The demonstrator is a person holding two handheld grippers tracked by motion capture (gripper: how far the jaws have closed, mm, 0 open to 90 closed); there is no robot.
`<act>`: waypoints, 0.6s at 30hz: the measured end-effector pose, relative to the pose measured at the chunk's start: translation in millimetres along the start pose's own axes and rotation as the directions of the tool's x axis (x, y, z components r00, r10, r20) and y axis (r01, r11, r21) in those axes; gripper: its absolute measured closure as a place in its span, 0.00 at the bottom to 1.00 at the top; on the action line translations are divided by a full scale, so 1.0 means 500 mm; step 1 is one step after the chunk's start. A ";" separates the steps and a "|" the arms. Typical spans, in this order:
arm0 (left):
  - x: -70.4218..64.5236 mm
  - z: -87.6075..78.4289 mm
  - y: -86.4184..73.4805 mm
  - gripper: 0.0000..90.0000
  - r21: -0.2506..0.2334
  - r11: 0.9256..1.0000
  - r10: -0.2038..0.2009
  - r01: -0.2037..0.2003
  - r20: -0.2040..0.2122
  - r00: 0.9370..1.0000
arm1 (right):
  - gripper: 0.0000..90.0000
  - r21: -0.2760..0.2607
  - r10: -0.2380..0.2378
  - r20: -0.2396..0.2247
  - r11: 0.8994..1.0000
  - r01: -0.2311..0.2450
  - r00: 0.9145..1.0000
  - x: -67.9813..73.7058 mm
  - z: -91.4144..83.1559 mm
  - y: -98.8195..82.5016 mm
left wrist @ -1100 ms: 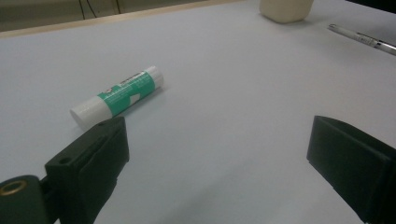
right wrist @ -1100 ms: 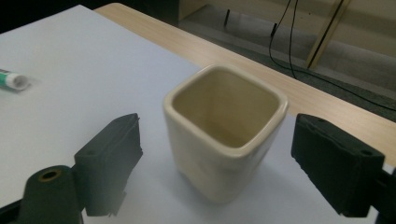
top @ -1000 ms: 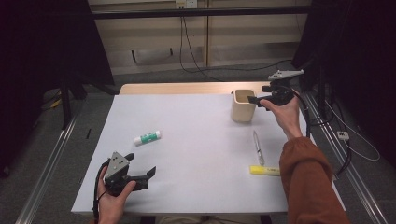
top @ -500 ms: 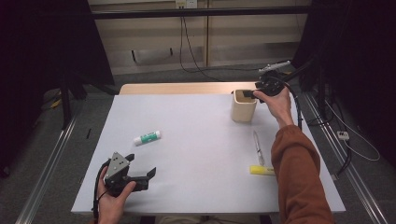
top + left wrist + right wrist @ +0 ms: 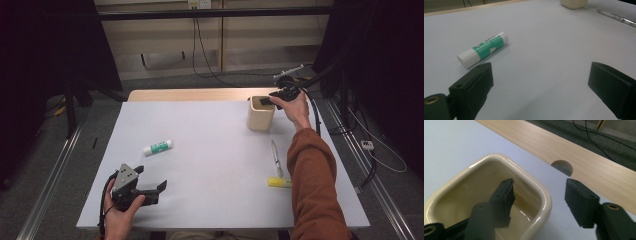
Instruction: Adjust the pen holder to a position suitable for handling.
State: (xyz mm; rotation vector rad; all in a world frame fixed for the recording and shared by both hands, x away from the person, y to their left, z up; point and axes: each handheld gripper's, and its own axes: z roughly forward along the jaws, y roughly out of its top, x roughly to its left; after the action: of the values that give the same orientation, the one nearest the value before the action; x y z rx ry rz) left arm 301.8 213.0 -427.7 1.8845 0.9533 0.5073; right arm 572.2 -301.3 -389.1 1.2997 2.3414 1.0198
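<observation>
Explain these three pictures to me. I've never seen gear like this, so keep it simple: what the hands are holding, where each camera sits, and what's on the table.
A person stands at a white table with a hand-held two-jaw gripper in each hand. The high view looks down from above. The other two pictures come from cameras riding on the grippers, looking along their black jaws.

The left gripper rests near the table's front edge, jaws open and empty, facing a green-and-white glue stick. The right gripper straddles the wall of a cream cup, one jaw inside, one outside. Its jaws have just been closing but do not press on the wall yet. A silver pen and a yellow highlighter lie near the right sleeve.
</observation>
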 end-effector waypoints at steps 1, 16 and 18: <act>0.000 0.000 0.000 0.07 -0.001 1.000 -0.001 0.001 0.001 1.000 | 0.51 0.010 -0.003 0.003 1.000 0.003 1.000 0.000 0.001 -0.002; -0.005 0.008 0.000 0.07 0.012 1.000 -0.007 0.007 0.014 1.000 | 0.78 0.014 -0.031 -0.039 0.999 0.032 0.999 -0.005 -0.002 -0.002; -0.008 0.010 0.001 0.07 0.015 1.000 0.001 -0.001 0.025 1.000 | 0.79 0.014 -0.032 -0.037 0.999 0.033 0.999 -0.005 -0.003 -0.002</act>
State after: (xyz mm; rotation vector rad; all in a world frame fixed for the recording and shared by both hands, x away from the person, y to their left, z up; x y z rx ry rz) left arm 302.7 206.8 -429.6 1.9005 0.9423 0.4780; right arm 572.3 -304.3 -388.7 1.2544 2.3936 1.0268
